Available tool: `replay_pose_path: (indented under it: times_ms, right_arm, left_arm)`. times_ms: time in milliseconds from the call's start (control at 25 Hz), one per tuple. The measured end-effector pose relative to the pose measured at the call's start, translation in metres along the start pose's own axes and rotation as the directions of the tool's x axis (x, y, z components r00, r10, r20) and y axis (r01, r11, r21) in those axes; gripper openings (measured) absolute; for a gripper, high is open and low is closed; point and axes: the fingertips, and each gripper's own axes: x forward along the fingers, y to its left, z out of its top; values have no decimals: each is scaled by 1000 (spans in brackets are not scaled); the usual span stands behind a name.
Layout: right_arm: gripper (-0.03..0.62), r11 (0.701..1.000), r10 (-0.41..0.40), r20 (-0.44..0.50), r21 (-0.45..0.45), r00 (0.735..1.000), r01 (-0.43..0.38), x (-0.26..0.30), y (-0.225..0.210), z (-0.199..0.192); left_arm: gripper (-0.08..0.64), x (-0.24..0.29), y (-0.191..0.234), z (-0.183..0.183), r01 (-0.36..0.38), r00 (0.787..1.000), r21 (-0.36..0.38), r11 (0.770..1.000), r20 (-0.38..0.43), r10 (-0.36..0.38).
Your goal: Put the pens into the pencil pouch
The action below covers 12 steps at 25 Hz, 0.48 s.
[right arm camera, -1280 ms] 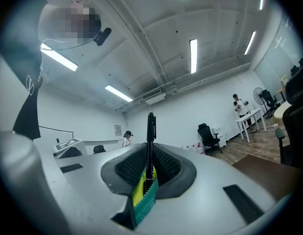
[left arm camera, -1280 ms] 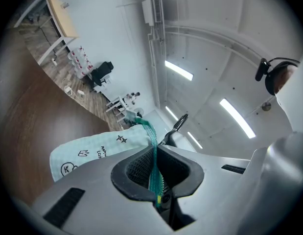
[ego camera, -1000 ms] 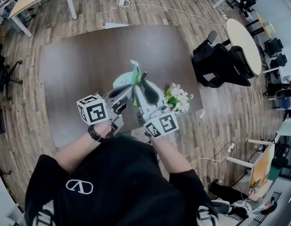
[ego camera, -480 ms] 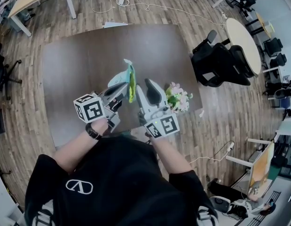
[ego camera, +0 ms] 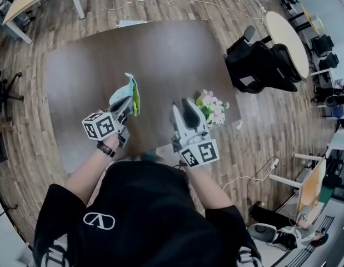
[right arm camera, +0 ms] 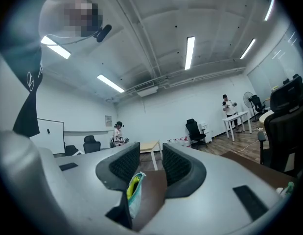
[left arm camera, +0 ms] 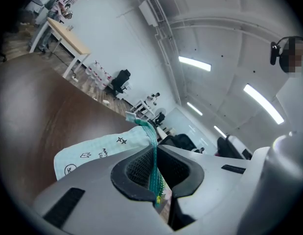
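While left tongs point(left arm camera: 155, 177) pinch the pencil pouch point(ego camera: 129, 89), right tongs point(right arm camera: 151, 163) gape open.

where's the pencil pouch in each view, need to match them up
Head view: pencil pouch left of centre, pinched by the left gripper.
Left gripper view: pencil pouch bottom centre, clamped between the jaws.
Right gripper view: pencil pouch low centre, past the parted jaws.
Shared landmark: the brown table.
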Motion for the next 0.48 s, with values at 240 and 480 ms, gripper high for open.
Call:
replay_pose_path:
  times_ms: [240,480]
  right_arm:
    - [132,999,-53,-47,-3,997,53,-19,-13,-15]
    - [132,996,-85,-73,-6,994,85,-31,-16,-20]
  left_arm:
    - [23,32,69,-56,-108,992,30,994,-63,110]
    - [23,65,82,-102,-89,986,63,994,-134,97]
